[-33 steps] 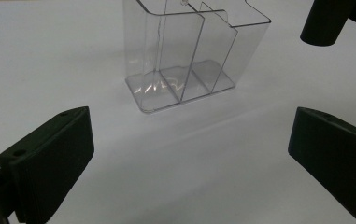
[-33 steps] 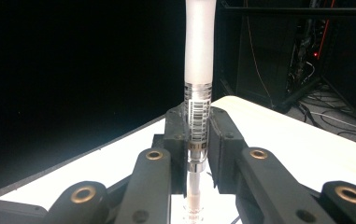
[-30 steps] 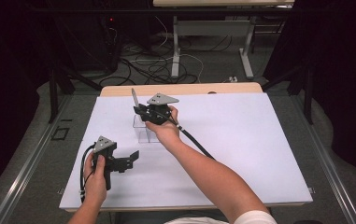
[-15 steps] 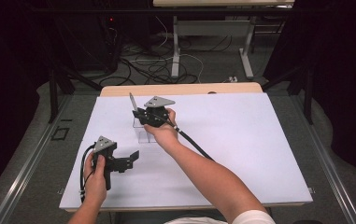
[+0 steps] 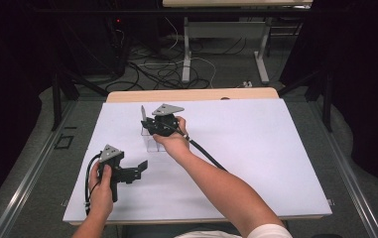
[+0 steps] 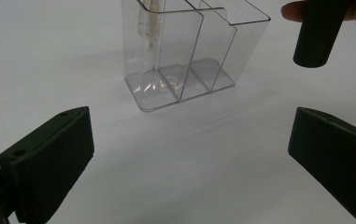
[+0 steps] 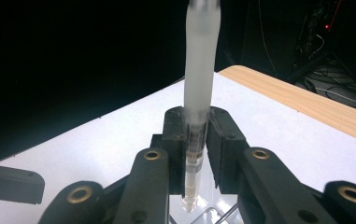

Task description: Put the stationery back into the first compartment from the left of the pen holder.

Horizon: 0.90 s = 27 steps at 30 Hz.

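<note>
Right gripper point(image 7: 198, 154) fingers point(image 7: 173, 140) pinching a frosted white pen point(image 7: 199, 88), clamped on the lower barrel, pen upright, tip pointing down. Tip sits just above or just inside the rim of the clear organizer point(image 6: 189, 51); can't tell if it touches. In the high view the right gripper point(image 5: 149, 124) hangs over that organizer point(image 5: 154, 144) with the pen point(image 5: 143, 114) sticking up past it.

Left gripper point(image 6: 189, 163) fingers point(image 6: 49, 163) spread wide, nothing between them, hovering low over the white worktop point(image 6: 49, 56) and aimed at the organizer. In the high view the left gripper point(image 5: 137, 168) is near the front-left of the worktop point(image 5: 276, 163), well apart from the organizer, gripped by the left hand point(image 5: 102, 191).

Organizer: transparent, upright, three compartments in a row split by clear dividers. In the left gripper view a pale slim object shows through the wall at the far-left compartment; looks like the pen, too distorted to be sure. Right hand point(image 5: 174, 144) wraps the right gripper handle, cable point(image 5: 209, 156) trailing back along the forearm.
</note>
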Motion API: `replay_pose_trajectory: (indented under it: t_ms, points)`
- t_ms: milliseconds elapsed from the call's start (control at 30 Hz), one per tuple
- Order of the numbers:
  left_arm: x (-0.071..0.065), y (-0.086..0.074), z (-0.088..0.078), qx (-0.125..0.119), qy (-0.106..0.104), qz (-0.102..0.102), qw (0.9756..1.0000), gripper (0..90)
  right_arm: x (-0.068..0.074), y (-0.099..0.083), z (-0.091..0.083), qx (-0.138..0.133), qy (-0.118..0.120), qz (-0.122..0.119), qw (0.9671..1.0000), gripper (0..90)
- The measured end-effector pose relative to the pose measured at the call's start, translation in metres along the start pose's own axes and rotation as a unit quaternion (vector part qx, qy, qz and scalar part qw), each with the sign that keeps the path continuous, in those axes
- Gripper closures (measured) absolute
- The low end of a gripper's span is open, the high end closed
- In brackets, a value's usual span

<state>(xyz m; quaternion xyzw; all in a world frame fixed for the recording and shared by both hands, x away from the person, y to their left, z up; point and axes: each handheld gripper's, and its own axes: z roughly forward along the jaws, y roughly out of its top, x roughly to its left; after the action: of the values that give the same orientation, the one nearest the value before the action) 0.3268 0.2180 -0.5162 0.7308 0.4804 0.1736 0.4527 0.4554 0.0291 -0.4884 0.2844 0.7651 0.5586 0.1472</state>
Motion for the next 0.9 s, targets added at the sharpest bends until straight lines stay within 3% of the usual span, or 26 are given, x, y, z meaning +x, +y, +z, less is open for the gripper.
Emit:
replay_pose_trajectory:
  t_ms: [300, 400, 567, 733, 900]
  points:
    - [0.0, 0.0, 0.0, 0.001, 0.0, 0.001, 1.0, 0.3, 0.004, 0.002, -0.005, -0.011, -0.001, -0.007, 0.9999, 61.4]
    - [0.0, 0.0, 0.0, 0.001, 0.0, 0.001, 1.0, 0.4, 0.004, 0.003, -0.008, -0.03, -0.005, -0.006, 0.9995, 55.2]
    - [-0.001, 0.0, 0.001, 0.001, 0.0, 0.001, 1.0, 0.3, -0.002, 0.007, -0.019, -0.04, -0.018, -0.032, 0.9985, 48.1]
    - [0.0, 0.0, 0.001, 0.002, 0.0, 0.001, 1.0, 0.3, -0.008, 0.007, -0.03, -0.055, -0.023, -0.026, 0.9979, 44.2]
    - [0.0, 0.0, 0.002, 0.002, 0.001, 0.001, 1.0, 0.3, -0.012, 0.008, -0.043, -0.047, -0.031, -0.004, 0.9984, 34.8]
